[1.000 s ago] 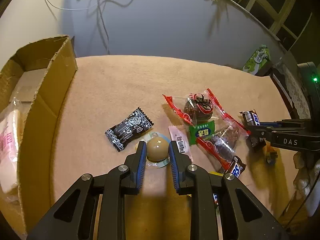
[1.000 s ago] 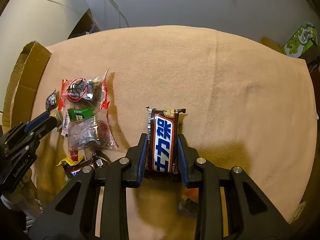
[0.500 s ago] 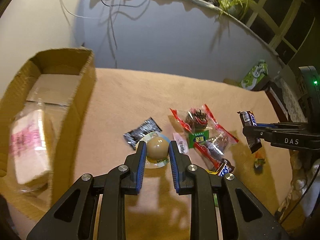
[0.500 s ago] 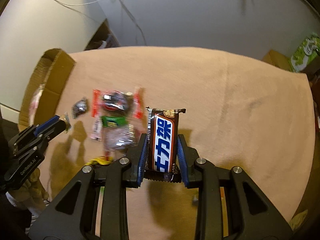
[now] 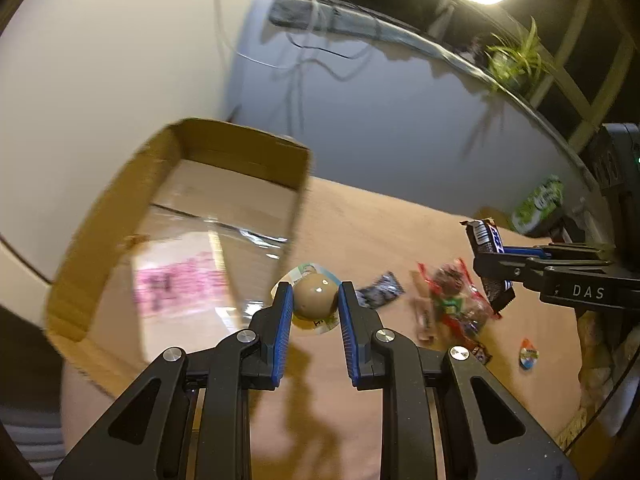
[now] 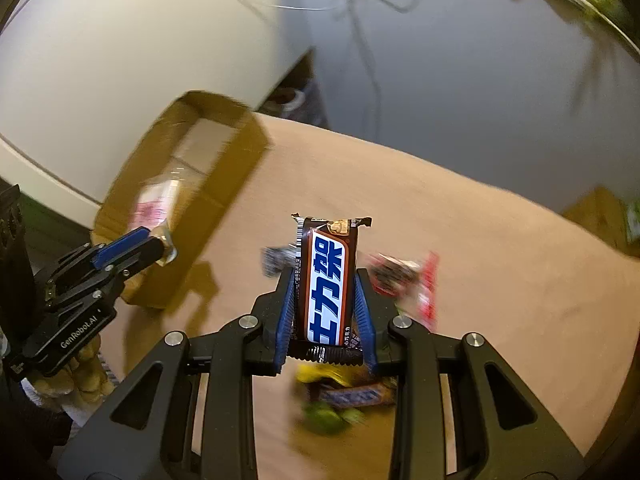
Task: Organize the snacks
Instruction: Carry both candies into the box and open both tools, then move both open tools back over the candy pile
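Left claw [image 5: 313,305] is gripping a brown jelly cup [image 5: 315,300] just beside the cardboard box [image 5: 236,148]; right claw [image 6: 325,300] is clamping an upright chocolate bar [image 6: 328,284], farther from the box.

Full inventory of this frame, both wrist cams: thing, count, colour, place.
box: 1, brown cardboard, open, left on the table
pink bag: 1, inside the box
jelly cup: 1, tan, in left gripper
chocolate bar: 1, brown and blue, in right gripper
loose snacks: small pile, red, green, black, on the table
table: 1, tan cloth top
plant: 1, green, on back ledge
left gripper: black, blue pads
right gripper: black, blue pads
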Motion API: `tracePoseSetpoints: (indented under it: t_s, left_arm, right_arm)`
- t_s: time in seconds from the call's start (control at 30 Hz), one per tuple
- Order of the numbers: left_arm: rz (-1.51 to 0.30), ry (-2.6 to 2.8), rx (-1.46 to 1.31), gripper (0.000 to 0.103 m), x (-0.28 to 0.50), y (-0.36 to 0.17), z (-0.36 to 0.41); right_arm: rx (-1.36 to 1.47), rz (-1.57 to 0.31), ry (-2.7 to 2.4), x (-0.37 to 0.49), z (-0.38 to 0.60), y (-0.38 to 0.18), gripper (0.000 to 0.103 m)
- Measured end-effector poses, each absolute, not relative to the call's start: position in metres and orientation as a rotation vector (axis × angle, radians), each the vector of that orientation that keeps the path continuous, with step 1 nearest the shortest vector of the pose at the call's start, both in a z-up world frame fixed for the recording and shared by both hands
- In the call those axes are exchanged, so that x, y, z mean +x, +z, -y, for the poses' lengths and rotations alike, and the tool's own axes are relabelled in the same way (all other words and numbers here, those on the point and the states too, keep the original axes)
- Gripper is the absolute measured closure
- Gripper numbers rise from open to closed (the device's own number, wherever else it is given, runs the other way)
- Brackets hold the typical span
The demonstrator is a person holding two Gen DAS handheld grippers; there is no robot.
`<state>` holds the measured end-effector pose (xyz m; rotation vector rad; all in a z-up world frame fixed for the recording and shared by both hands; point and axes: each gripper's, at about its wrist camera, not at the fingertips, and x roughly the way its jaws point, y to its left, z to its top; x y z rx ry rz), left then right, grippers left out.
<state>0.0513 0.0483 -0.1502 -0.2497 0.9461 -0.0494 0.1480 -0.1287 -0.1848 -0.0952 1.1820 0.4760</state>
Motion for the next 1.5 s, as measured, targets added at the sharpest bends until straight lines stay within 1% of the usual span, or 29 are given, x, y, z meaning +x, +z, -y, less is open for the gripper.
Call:
tracePoseSetpoints:
  t_s: [0.27,0.6,0.93,1.27,1.3,1.33,1.37,1.4,1.43,1.47,1.5]
  left_arm:
    - [-0.93,0.038,-0.278,0.081,0.04,-0.147,-0.084]
    - [-0.924,0.095,-0.293,0.081,0.032,-0.15,-0.11]
    - [-0.939,0.128,-0.319,0.081,0.035,-0.158,-0.131]
    - [-0.933,0.128,-0.313,0.081,0.038,-0.157,-0.131]
    - [-0.933,0.128,-0.314,0.08,0.039,-0.157,-0.132]
    - [-0.934,0.129,-0.313,0.075,0.039,-0.157,-0.132]
    - [-0.935,0.134,-0.313,0.072,0.039,-0.157,-0.132]
    - [-0.935,0.137,-0.314,0.067,0.039,-0.157,-0.132]
    - [-0.934,0.138,-0.316,0.067,0.039,-0.157,-0.132]
    - [-0.935,0.14,-0.316,0.067,0.039,-0.157,-0.133]
    - [-0.936,0.142,-0.317,0.066,0.039,-0.157,-0.133]
  right_arm:
    - [-0.187,-1.16,0.596,0.158,0.061,-0.182,0.073]
    - [-0.251,-1.165,0.667,0.174,0.001,-0.193,0.073]
    - [-0.298,-1.176,0.691,0.18,-0.03,-0.2,0.073]
    - [-0.309,-1.179,0.705,0.183,-0.043,-0.204,0.073]
    - [-0.311,-1.178,0.704,0.183,-0.043,-0.204,0.071]
    - [-0.311,-1.175,0.704,0.183,-0.044,-0.204,0.07]
    - [-0.308,-1.171,0.705,0.183,-0.044,-0.203,0.067]
    - [-0.305,-1.168,0.704,0.183,-0.043,-0.202,0.058]
    - [-0.303,-1.165,0.7,0.184,-0.043,-0.201,0.053]
    - [-0.299,-1.157,0.695,0.184,-0.041,-0.199,0.043]
    - [-0.296,-1.151,0.694,0.185,-0.04,-0.197,0.038]
